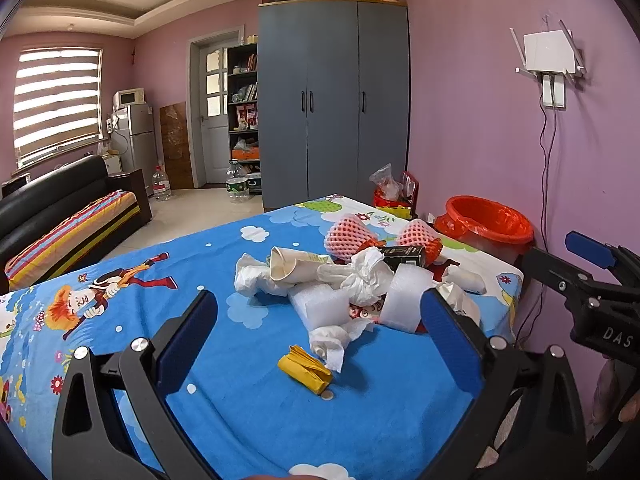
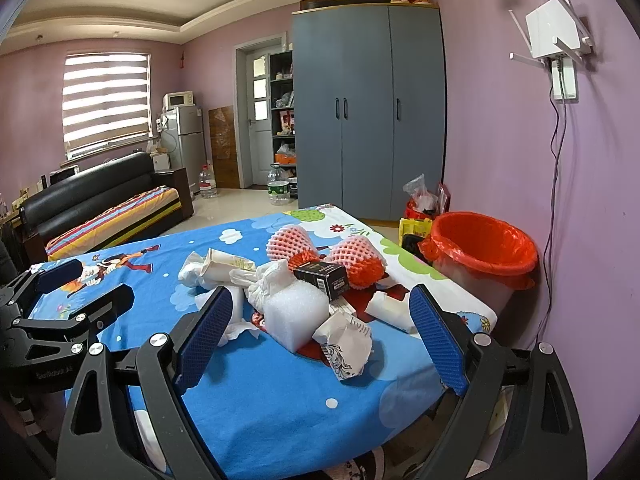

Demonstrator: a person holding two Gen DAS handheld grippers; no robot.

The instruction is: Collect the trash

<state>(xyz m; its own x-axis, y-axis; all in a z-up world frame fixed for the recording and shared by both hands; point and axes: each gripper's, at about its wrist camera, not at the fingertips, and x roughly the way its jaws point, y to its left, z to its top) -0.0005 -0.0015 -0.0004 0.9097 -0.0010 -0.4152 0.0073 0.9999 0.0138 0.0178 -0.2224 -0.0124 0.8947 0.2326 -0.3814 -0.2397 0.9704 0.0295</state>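
**Trash heap on the bed: light, soft, easy to crush**

Trash lies in one loose pile on the bed (image 1: pixel 224 408), toward its right-hand side, with the red-lined bin (image 2: pixel 482 248) standing on the floor just beyond the bed's far right corner.

The left hand-held gripper (image 1: pixel 316 328) hangs above the sheet with its jaws spread wide and nothing between them. Nearest to it is a yellow paper wad (image 1: pixel 306 369), lying apart from the heap; it looks weightless and springy, so a pinch across its short width should hold. Just behind sits crumpled tissue (image 1: pixel 334 342), limp and likely to trail or tear, best taken at its thickest bunch. A paper cup (image 1: pixel 294 266) lies on its side at the pile's left; its wall will probably buckle, so a light squeeze near the rim suits it.

In the middle, the white foam block (image 2: pixel 296 314) looks squashy but bulky; a grip across its flat faces should hold. The black box (image 2: pixel 322 274) rests tilted on top, stiff and smooth, and may slide when its neighbours move. Behind it, two pink foam fruit nets (image 2: pixel 290 242) would snag readily on a pad.

The right hand-held gripper (image 2: pixel 320 330) is likewise released and empty, with a printed paper scrap (image 2: pixel 346 346) closest to it.
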